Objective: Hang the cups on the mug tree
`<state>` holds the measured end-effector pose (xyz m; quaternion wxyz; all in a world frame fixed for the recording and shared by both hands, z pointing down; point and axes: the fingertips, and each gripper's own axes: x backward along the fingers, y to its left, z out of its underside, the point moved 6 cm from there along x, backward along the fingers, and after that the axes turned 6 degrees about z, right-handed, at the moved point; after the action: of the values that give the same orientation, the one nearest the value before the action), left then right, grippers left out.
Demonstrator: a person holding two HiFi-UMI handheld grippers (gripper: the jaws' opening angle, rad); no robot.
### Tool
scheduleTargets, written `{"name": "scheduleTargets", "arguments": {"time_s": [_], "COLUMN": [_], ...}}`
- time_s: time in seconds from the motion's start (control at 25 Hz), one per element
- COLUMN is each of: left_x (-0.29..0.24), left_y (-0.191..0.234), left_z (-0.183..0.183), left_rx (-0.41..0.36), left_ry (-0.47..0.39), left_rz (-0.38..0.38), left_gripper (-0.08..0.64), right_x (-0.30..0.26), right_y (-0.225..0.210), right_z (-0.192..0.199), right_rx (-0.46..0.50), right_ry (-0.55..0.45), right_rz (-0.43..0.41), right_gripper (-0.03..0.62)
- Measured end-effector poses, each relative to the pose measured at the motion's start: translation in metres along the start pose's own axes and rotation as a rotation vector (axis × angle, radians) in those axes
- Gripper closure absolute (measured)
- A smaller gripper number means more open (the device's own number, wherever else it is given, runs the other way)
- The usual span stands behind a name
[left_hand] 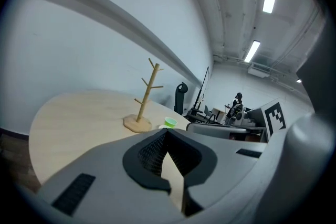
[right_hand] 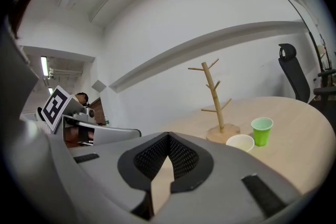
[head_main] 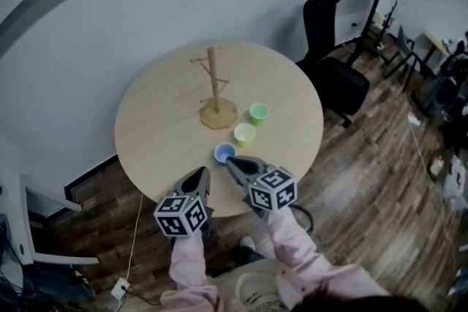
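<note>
The round tabletop [head_main: 161, 120] is carrying all of the task's things; the mug tree [head_main: 214, 88] is standing upright near its middle, with every peg showing bare, so no cup is hanging yet. The left gripper [head_main: 204, 171] and the right gripper [head_main: 229, 161] are hovering side by side over the near edge; each one's jaws are pressed together at the tips with nothing between them. Three cups are sitting in a slanted row beside the tree's base: the green cup [head_main: 259, 113] farthest, the pale yellow cup [head_main: 244, 134] in the middle, and the blue cup [head_main: 224, 153] nearest, just beside the tip of the right gripper.

The likeliest trouble is sitting right there: closed jaws going forward would be shoving the blue cup rather than taking it, tipping it or sliding it into the yellow one. The cups look light and are standing close together, so even opened jaws may be nudging a neighbour. I cannot tell whether the cups have handles; without one to hook over a peg, a cup could slip off. The tree's base looks small, so a push on a peg might topple it.
</note>
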<state>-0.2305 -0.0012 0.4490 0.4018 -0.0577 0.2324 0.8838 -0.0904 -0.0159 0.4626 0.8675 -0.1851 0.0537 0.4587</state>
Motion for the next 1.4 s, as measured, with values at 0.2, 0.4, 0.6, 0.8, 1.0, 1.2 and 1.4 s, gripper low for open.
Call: {"name": "scheduleTargets", "arguments": {"time_s": [0.2,0.4,0.6,0.8,1.0,1.2,1.4], "left_x": [-0.013,-0.026,-0.036,-0.045,-0.053,-0.056,-0.056], "left_y": [0.002,0.011,0.022,0.028,0.034,0.039,0.045], "left_z": [0.007,0.019,0.030,0.035,0.042,0.052,0.059], "left_rx": [0.051,0.069,0.098,0.116,0.130,0.132,0.139], "left_ry": [0.012,0.058,0.112,0.147,0.176,0.211,0.235], "left_rz": [-0.005,-0.004,-0.008,0.003,0.007,0.006,-0.004], "left_gripper": [0.545,0.545,0.545,0.545,0.545,0.545,0.545], "right_x": [-0.009,-0.020,-0.029,-0.035,-0.040,-0.045,-0.055], "right_y": [-0.017,-0.028,-0.039,-0.046,-0.049,-0.055,-0.052], "right_z": [0.015,0.025,0.037,0.050,0.060,0.069,0.077], "right_rx": [0.014,0.032,0.070,0.081,0.101,0.128,0.152], "right_ry": [0.057,0.102,0.173,0.203,0.240,0.262,0.277], "right_rz": [0.067,0.115,0.174,0.210,0.231,0.219,0.205], "right_gripper": [0.592,0.592,0.591,0.565,0.522,0.462,0.370]}}
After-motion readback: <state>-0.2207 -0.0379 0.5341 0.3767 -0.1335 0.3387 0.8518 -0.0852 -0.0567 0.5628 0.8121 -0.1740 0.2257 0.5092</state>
